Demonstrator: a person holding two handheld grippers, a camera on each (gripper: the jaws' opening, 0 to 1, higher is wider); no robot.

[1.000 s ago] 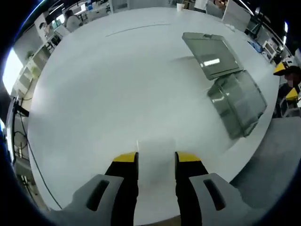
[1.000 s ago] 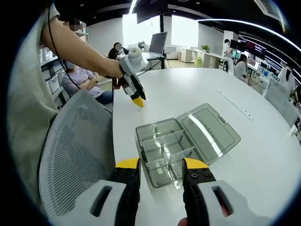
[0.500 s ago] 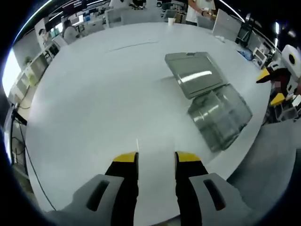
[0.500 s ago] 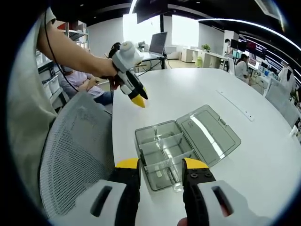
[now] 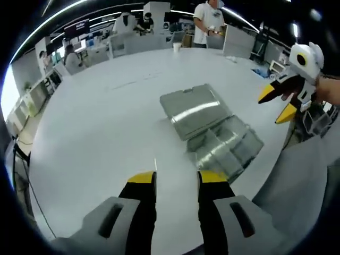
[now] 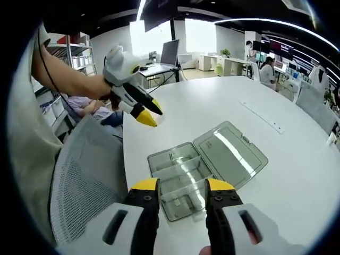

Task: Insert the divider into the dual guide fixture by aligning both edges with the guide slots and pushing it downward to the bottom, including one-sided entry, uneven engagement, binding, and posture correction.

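A clear plastic compartment box [image 5: 226, 149] lies on the white table with its lid [image 5: 194, 110] flung open beyond it. My left gripper [image 5: 177, 178] hovers over the table short of the box. A thin clear divider [image 5: 155, 162] spans its jaws and shows only as a faint pale edge. In the right gripper view the same box [image 6: 178, 178] lies just past my right gripper [image 6: 181, 186], which is open with nothing held. Fixed dividers cross the box's inside. A hand holds the left gripper [image 6: 143, 112] up over the table's left edge. The right gripper [image 5: 281, 101] enters the left gripper view from the right.
A grey mesh chair back [image 6: 85, 180] stands against the table edge beside the box. The person's arm [image 6: 69, 79] reaches in from the left. Desks, monitors and seated people fill the room behind. A paper cup [image 5: 176, 47] stands at the table's far side.
The left view has swung toward the box, which now sits nearer its middle, and the right gripper has come into it. In the right view the left gripper has shifted left and lower.
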